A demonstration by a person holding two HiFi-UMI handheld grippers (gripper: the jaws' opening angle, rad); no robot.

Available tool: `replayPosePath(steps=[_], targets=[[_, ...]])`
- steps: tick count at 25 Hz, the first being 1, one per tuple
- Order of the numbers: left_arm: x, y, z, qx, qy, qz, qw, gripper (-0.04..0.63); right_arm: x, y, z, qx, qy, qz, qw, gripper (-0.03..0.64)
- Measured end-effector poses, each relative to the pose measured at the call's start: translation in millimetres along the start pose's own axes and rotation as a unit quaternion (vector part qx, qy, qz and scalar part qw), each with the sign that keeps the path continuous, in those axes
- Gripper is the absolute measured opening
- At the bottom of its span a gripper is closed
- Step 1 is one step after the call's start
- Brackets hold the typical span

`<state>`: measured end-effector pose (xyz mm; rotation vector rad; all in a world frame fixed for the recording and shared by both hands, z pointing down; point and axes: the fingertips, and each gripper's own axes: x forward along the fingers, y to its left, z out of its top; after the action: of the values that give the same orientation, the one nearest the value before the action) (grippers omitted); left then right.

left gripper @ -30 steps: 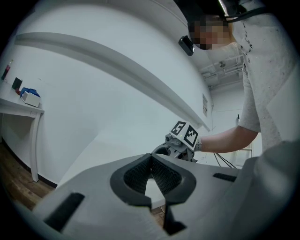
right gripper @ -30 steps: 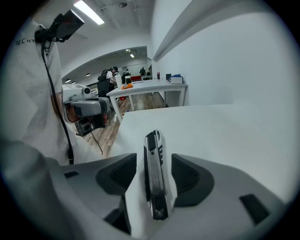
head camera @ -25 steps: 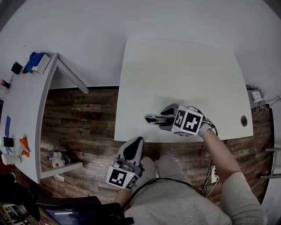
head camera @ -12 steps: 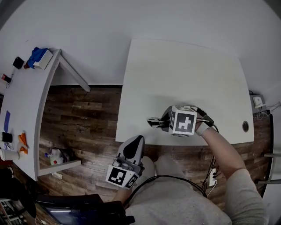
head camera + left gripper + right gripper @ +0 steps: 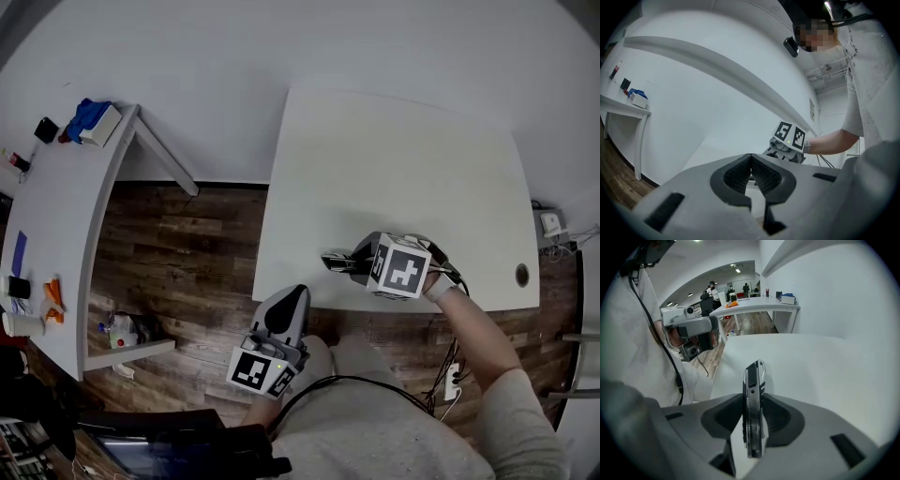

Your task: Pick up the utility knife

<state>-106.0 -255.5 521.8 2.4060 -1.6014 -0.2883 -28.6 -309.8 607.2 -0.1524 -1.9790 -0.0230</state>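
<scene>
The utility knife [image 5: 753, 404], black and silver, stands on its narrow edge on the white table [image 5: 820, 362] near the table's front edge. My right gripper [image 5: 753, 417] points steeply down over it, and its closing jaws have both pads against the knife's sides. In the head view the knife's tip [image 5: 334, 260] sticks out to the left of the right gripper [image 5: 351, 263]. My left gripper [image 5: 286, 314] hangs below the table's front edge over the person's lap, shut and holding nothing; its pads meet in the left gripper view [image 5: 751, 171].
A grommet hole [image 5: 521, 275] sits at the table's right front corner. A second white table [image 5: 47, 216] at the far left carries a blue cloth [image 5: 84, 114] and several small things. Wood floor [image 5: 187, 253] lies between the tables. Cables [image 5: 450, 370] trail by the person's right side.
The right gripper has tipped further down over the knife, and its jaws have narrowed round it. The left gripper has stayed in place.
</scene>
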Motion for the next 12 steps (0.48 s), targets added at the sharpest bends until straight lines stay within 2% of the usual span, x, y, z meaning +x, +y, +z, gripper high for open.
replayPosePath(steps=[6,9,12], targets=[[7.7,-15.3,27.5,0.002,-0.004,-0.018,0.9998,0.008,-38.5,-1.8,11.0,0.059,-0.061,-0.028,0.996,0.133],[10.6,-21.2,43.8,0.004,-0.006,-0.025,0.9997,0.008,-62.1,-6.1,21.4,0.098,-0.108,-0.047,0.988,0.133],[11.6,-25.8,60.0,0.009,-0.008,-0.030,0.9995,0.008,-84.5,-9.8,29.5,0.142,-0.161,-0.068,0.974,0.133]])
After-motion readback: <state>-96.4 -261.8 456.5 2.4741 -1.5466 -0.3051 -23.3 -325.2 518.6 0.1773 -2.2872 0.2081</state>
